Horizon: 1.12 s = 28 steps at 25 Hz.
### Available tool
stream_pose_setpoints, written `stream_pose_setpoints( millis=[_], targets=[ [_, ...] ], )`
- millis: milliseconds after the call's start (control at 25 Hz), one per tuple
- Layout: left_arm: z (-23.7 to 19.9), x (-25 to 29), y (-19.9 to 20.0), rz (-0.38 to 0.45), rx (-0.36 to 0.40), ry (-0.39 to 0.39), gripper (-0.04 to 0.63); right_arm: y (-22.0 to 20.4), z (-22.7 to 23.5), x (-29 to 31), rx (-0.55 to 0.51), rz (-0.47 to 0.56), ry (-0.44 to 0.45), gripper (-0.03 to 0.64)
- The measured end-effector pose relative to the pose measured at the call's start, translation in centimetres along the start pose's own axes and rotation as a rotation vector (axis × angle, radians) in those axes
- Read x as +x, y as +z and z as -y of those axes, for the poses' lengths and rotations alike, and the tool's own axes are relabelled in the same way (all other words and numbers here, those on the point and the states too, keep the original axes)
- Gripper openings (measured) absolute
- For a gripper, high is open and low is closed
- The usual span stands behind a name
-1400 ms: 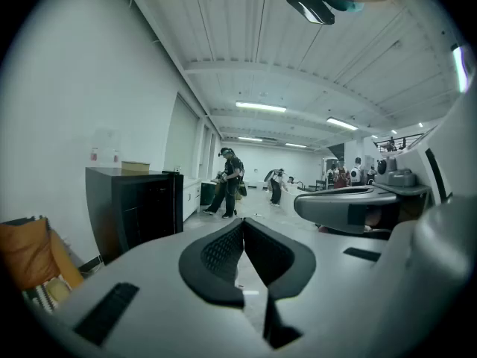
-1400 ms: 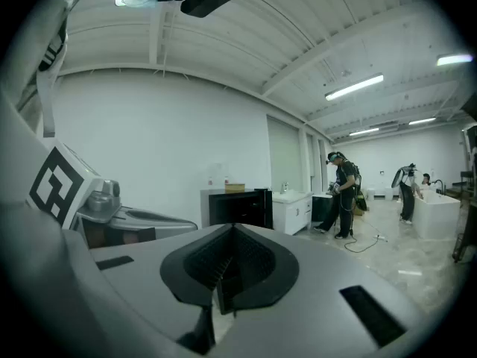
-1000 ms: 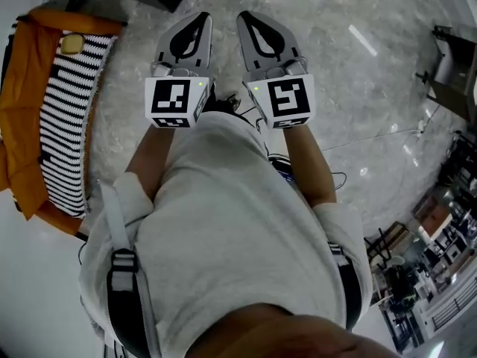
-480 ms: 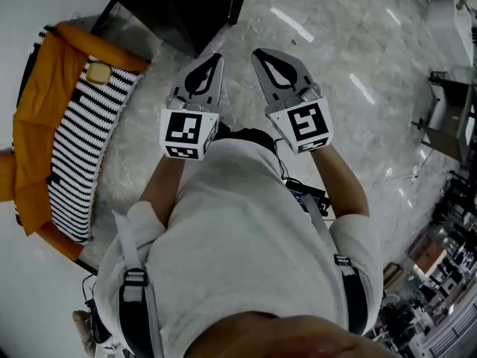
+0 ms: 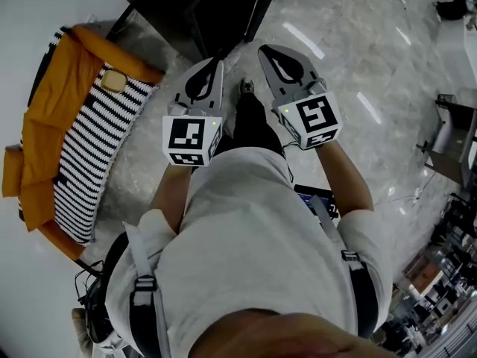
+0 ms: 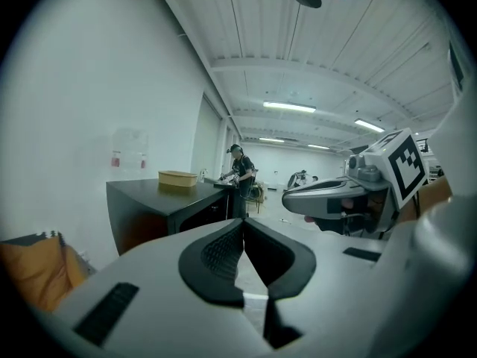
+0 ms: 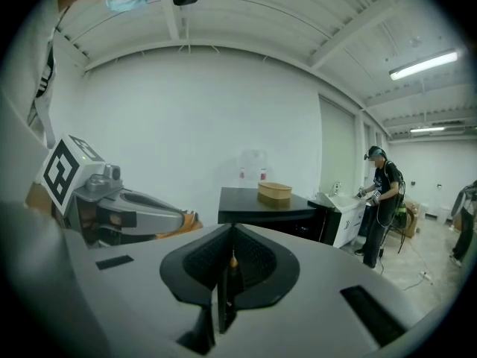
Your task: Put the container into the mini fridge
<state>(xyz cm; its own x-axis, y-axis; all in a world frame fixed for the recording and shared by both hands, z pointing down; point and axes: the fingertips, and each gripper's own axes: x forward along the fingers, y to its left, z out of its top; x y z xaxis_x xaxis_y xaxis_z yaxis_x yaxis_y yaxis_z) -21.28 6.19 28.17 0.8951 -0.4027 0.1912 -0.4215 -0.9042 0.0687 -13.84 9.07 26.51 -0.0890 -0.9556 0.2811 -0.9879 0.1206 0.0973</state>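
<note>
A tan oval container [image 7: 274,191] stands on top of a low black cabinet [image 7: 261,207] against the white wall; it also shows in the left gripper view as the container [image 6: 177,177] on the cabinet [image 6: 160,207]. In the head view the cabinet [image 5: 216,6] lies just ahead of both grippers. My left gripper [image 5: 217,62] and right gripper [image 5: 266,48] are held side by side in front of my body, some way short of the cabinet. Both are shut with nothing between the jaws, seen too in the left gripper [image 6: 243,222] and right gripper [image 7: 229,230] views.
An orange seat with a black-and-white striped cushion [image 5: 89,148] stands at my left against the wall. A person [image 7: 381,200] works at a white counter beyond the cabinet. Metal equipment [image 5: 451,136] sits at the right on the marble floor.
The black cabinet has come into the top of the head view and grown nearer as I walk forward. Both grippers stay shut and side by side.
</note>
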Motion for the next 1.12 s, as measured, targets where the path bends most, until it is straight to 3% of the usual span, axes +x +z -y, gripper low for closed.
stream_pose_setpoints(
  millis=[440, 720, 840, 1000, 1120],
  targets=[
    [-7.3, 7.9, 5.2, 0.026, 0.010, 0.106, 0.012, 4.4, 5.4, 10.5, -0.072, 0.034, 0.174, 0.040],
    [-7.6, 14.4, 8.5, -0.026, 0.051, 0.137, 0.012, 6.3, 11.9, 12.7, -0.089, 0.025, 0.224, 0.040],
    [-10.7, 16.9, 8.9, -0.067, 0.040, 0.161, 0.012, 5.9, 14.3, 15.9, -0.032, -0.033, 0.194, 0.040],
    [-14.0, 19.9, 9.8, -0.116, 0.039, 0.192, 0.012, 5.6, 16.7, 19.3, 0.133, -0.090, 0.193, 0.040],
    [-14.6, 21.3, 10.8, -0.145, 0.046, 0.224, 0.012, 6.3, 18.1, 19.4, 0.156, -0.084, 0.209, 0.040]
  ],
)
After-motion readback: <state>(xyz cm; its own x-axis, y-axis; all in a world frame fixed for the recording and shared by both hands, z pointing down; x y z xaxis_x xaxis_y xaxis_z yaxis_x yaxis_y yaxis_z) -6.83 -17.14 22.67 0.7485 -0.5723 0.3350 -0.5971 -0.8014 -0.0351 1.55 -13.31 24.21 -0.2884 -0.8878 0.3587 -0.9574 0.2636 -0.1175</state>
